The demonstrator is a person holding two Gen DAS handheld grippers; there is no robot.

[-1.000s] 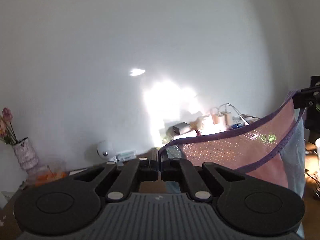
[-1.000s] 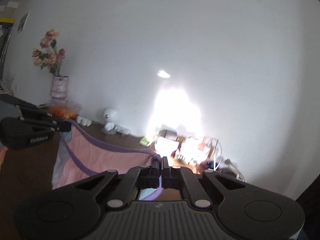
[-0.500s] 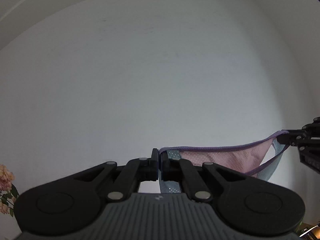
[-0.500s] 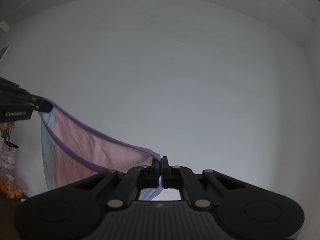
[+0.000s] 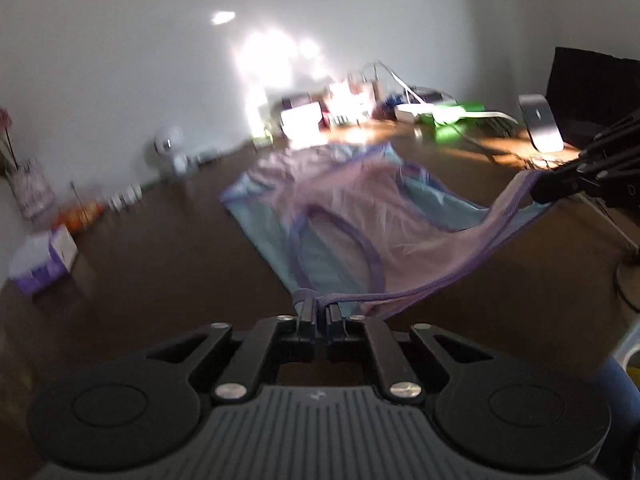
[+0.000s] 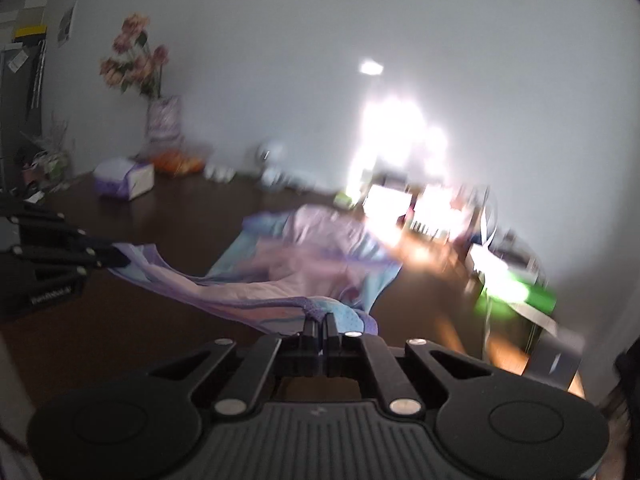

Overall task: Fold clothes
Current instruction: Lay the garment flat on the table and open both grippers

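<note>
A pink and light-blue garment with purple trim [image 5: 352,220] lies spread on the dark brown table [image 5: 140,272], its far end flat and its near edge lifted. My left gripper [image 5: 320,308] is shut on the garment's near left corner. My right gripper [image 6: 319,322] is shut on the near right corner. The garment also shows in the right wrist view [image 6: 304,264]. The right gripper appears at the right of the left wrist view [image 5: 536,192], and the left gripper at the left of the right wrist view [image 6: 120,258]. Both views are motion-blurred.
A tissue box [image 5: 44,256] and a flower vase [image 6: 162,120] stand at the table's left. A small white camera [image 5: 170,148] sits by the wall. Boxes, cables and chargers [image 5: 360,96] clutter the far right. A dark monitor [image 5: 592,92] stands at the right.
Both grippers were raised high with the garment hanging between them. They have swung down and the garment now lies laid out forward on the table.
</note>
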